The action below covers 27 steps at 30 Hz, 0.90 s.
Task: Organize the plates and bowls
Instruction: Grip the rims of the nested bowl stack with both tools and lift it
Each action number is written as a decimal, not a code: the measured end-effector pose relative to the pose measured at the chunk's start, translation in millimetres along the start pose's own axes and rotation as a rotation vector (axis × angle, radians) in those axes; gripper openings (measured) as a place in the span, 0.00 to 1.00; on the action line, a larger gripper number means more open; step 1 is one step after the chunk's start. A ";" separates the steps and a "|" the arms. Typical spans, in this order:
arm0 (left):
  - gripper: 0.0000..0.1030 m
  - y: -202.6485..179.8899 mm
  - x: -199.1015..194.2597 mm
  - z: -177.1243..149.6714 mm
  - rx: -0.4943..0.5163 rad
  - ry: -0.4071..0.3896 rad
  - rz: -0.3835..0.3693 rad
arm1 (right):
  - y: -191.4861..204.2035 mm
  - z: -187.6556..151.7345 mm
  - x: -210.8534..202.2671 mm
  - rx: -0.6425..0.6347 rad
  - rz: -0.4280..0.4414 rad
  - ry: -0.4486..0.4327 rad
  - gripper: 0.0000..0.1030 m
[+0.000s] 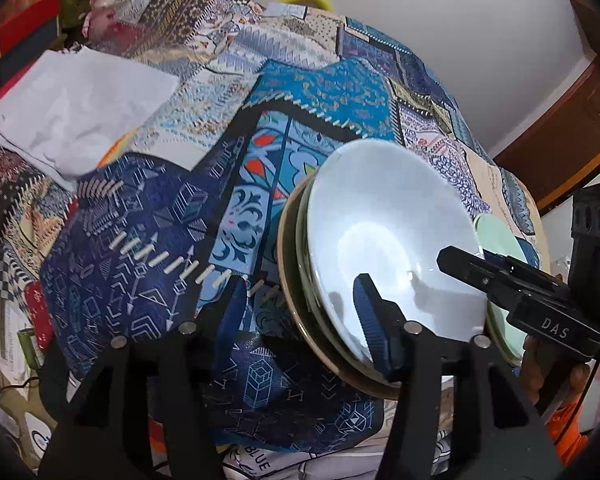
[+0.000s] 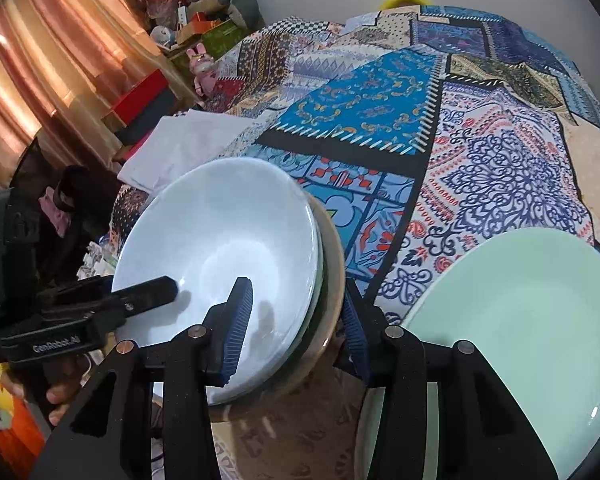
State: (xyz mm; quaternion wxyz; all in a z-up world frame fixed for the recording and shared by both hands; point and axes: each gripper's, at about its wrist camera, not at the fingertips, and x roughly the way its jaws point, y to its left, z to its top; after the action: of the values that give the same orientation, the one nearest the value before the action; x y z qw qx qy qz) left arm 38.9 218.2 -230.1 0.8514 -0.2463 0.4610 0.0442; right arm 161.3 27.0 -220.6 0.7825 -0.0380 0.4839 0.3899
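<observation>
Gripping stack (image 1: 380, 240) rim from opposite sides, both grippers. Left wrist view: left gripper (image 1: 300, 312) pinches near rim of white bowl atop plates, over quilt (image 1: 140, 280). Right wrist view: right gripper (image 2: 300, 320) clamps stack edge; green plate (image 2: 520, 320) lies just beside.
</observation>
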 end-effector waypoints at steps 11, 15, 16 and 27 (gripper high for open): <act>0.46 -3.8 16.4 -5.2 -0.004 -0.002 -0.004 | 6.1 -1.1 11.1 -0.031 -0.019 0.034 0.42; 0.37 -6.0 16.6 -5.8 -0.010 0.004 -0.039 | 8.8 -2.4 12.6 -0.043 -0.055 0.021 0.39; 0.36 -7.6 16.7 -6.1 -0.009 0.007 -0.045 | 8.4 -2.7 12.5 -0.040 -0.058 0.018 0.38; 0.36 -20.2 11.7 -3.8 -0.015 -0.010 0.029 | 4.2 -1.4 9.5 0.023 -0.062 -0.025 0.36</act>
State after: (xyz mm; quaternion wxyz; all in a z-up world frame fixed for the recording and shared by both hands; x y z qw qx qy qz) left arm 48.8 197.0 -233.6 0.8510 -0.2458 0.4601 0.0613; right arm 159.7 34.8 -227.4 0.8007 -0.0391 0.4770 0.3603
